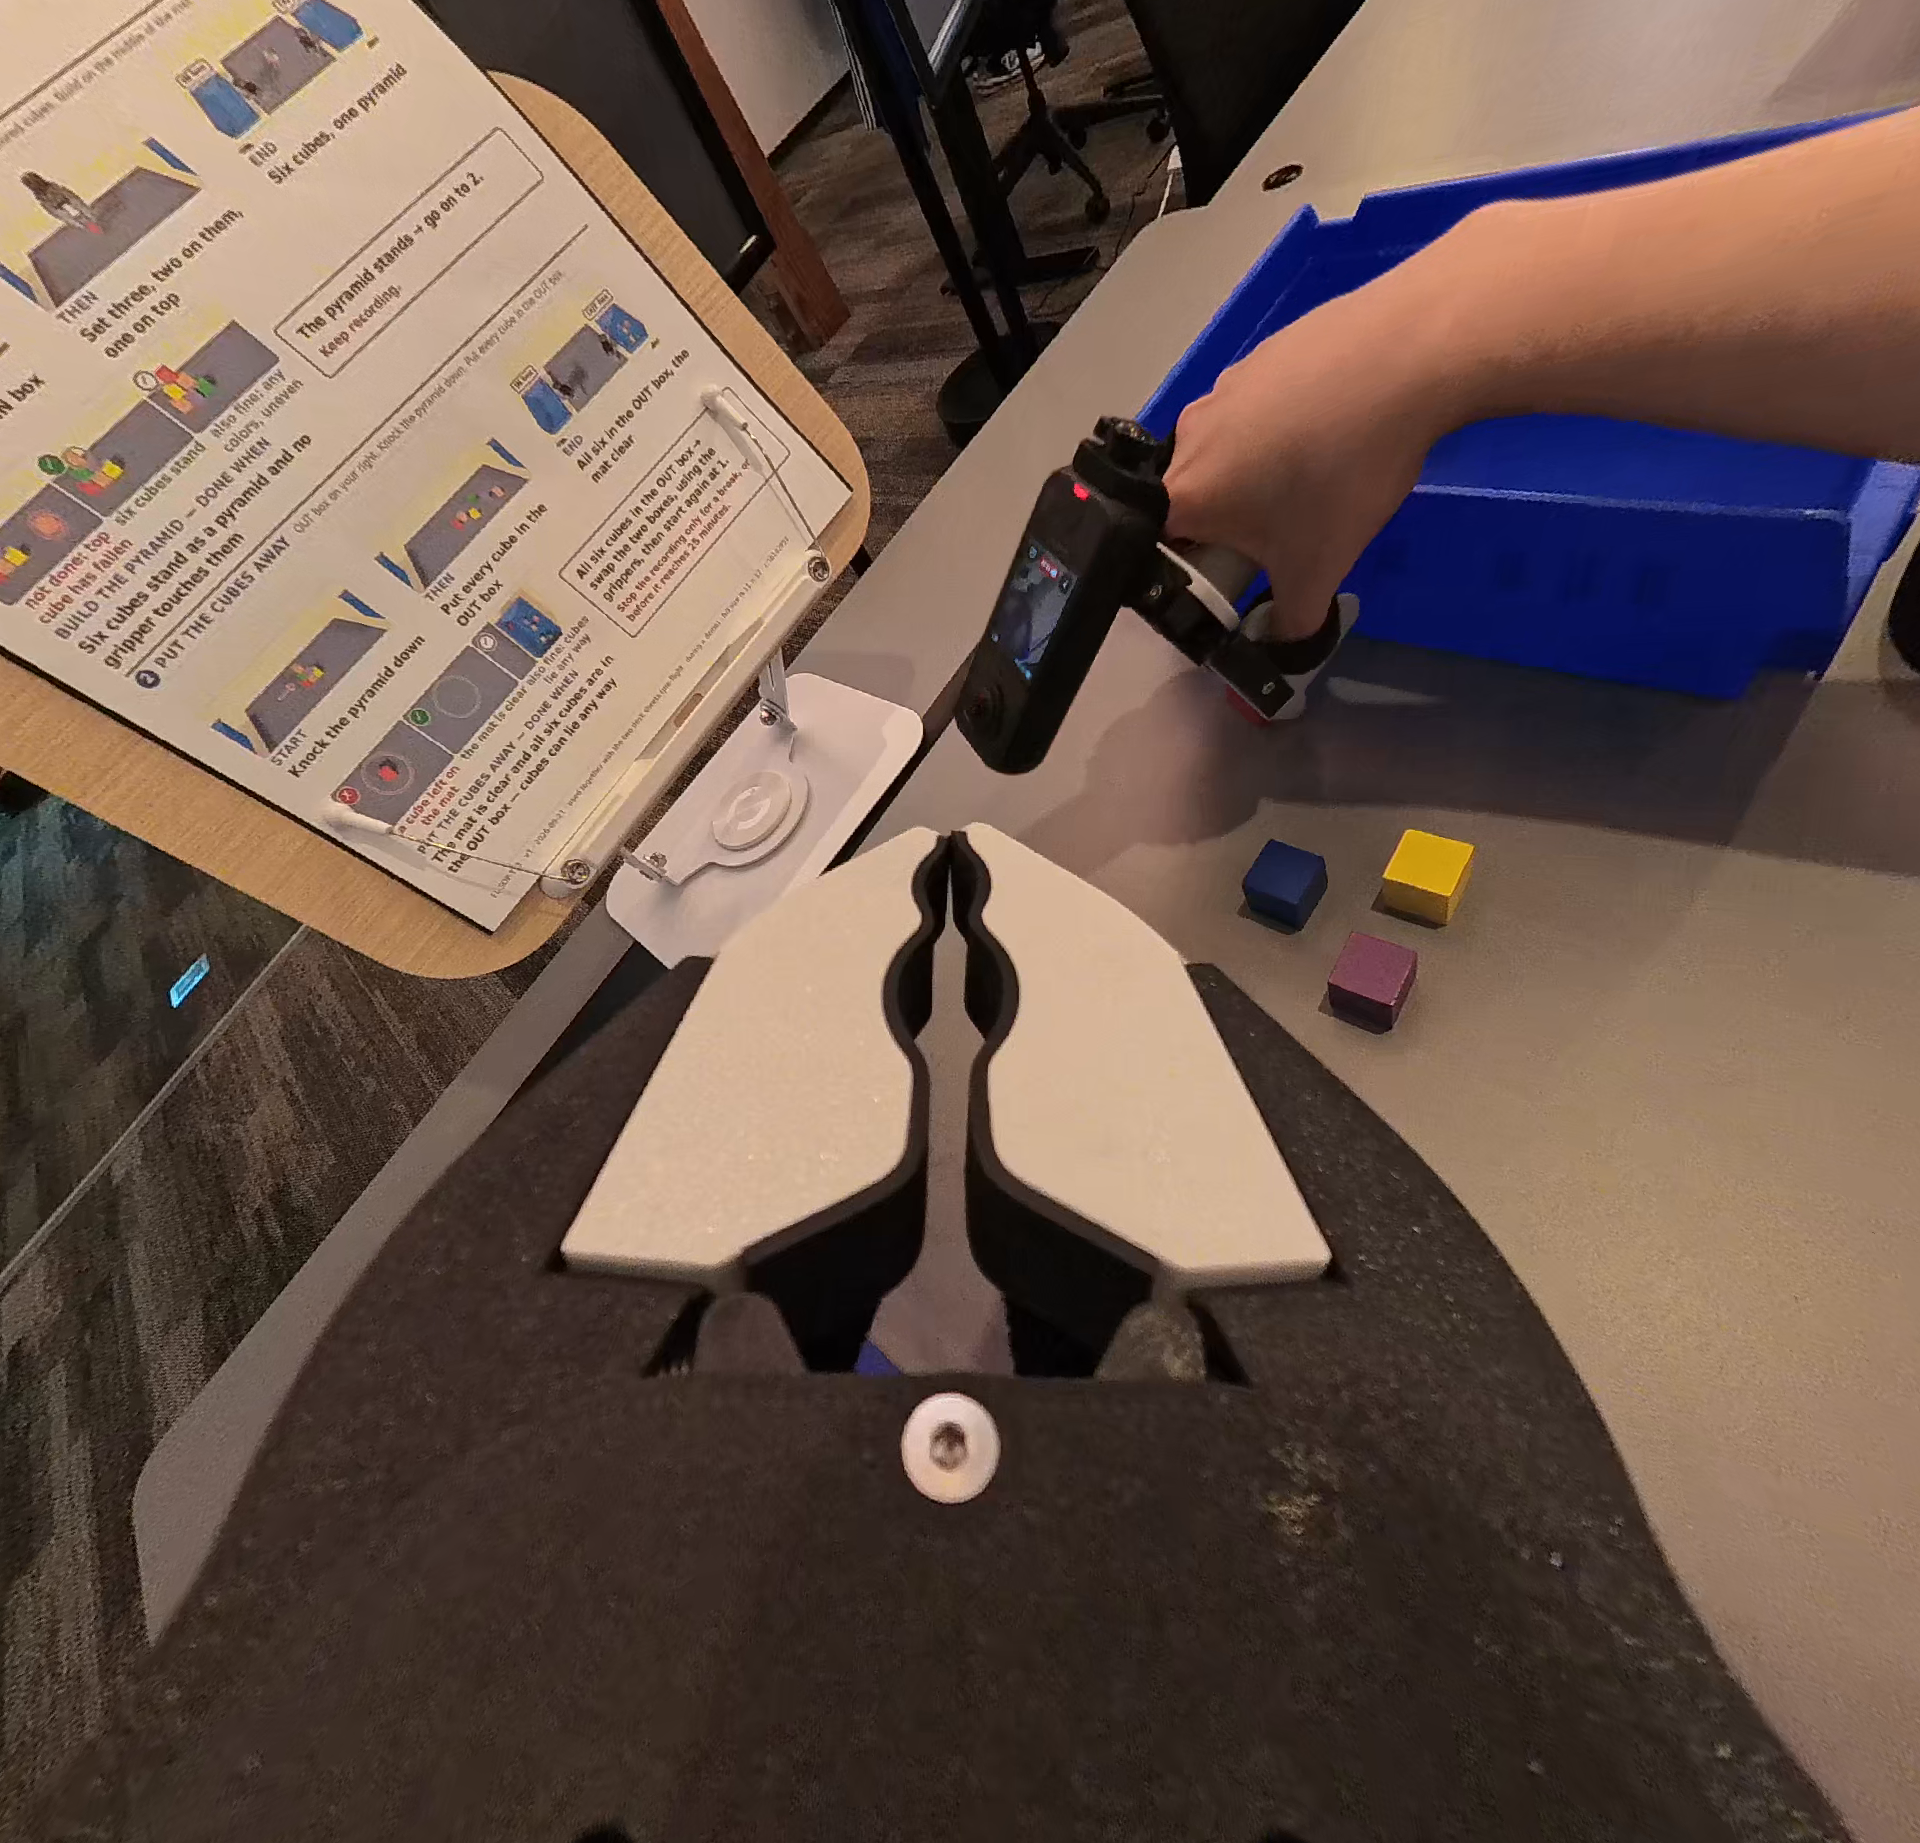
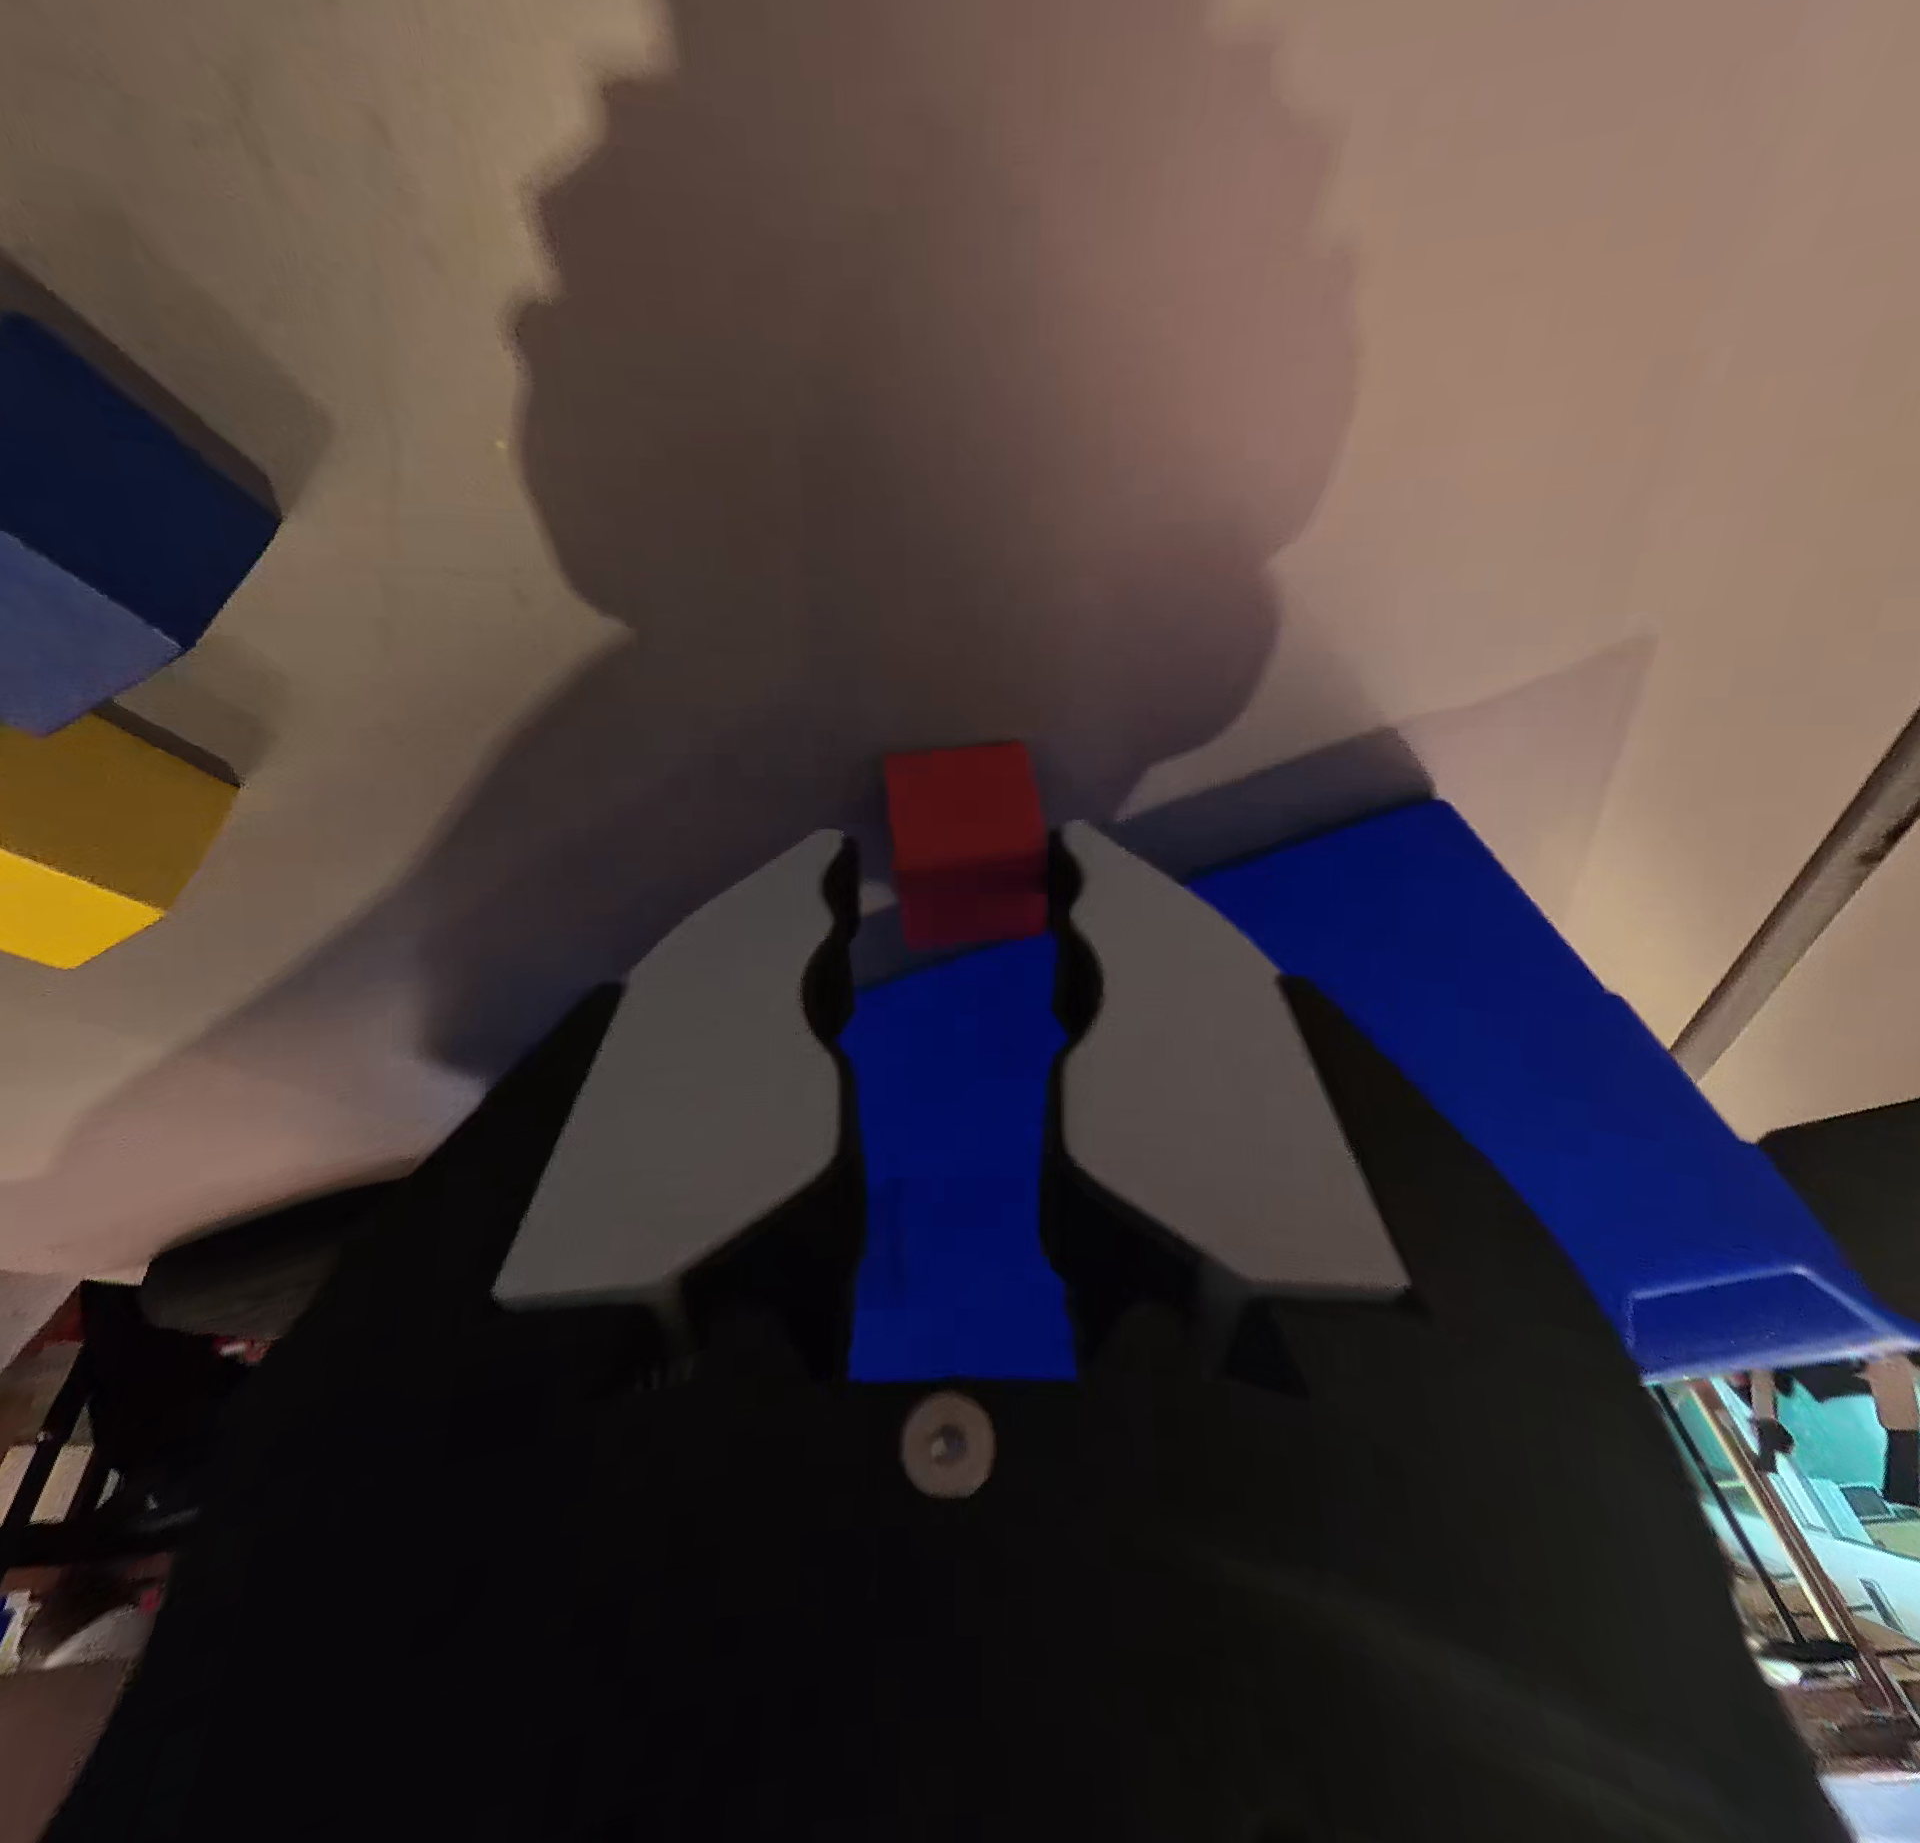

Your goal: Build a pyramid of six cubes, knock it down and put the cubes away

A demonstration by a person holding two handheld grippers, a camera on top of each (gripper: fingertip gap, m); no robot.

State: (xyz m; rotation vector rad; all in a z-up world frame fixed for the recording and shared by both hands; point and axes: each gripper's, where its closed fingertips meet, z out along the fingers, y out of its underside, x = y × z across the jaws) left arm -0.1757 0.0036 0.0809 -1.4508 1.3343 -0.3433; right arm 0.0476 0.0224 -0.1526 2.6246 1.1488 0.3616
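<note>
My right gripper [image 2: 954, 848] is shut on a red cube [image 2: 961, 817] at its fingertips, low over the grey table beside the blue bin [image 2: 1455, 1014]. In the left wrist view a hand holds that gripper [image 1: 1273, 702] tilted down in front of the bin [image 1: 1558, 546], with a bit of the red cube [image 1: 1250, 710] showing at its tip. A blue cube [image 1: 1285, 884], a yellow cube [image 1: 1428, 874] and a purple cube [image 1: 1371, 978] lie apart on the table. My left gripper [image 1: 951, 843] is shut and empty, left of them. The blue cube [image 2: 114, 505] and yellow cube [image 2: 83, 837] show at the right view's left edge.
An instruction board [image 1: 364, 443] on a white stand [image 1: 769, 806] leans at the table's left edge, just beyond my left gripper. The person's forearm [image 1: 1610, 297] reaches over the bin. Office chairs and carpet lie past the table edge. The left gripper's tips are roughly 30 cm from the right gripper's.
</note>
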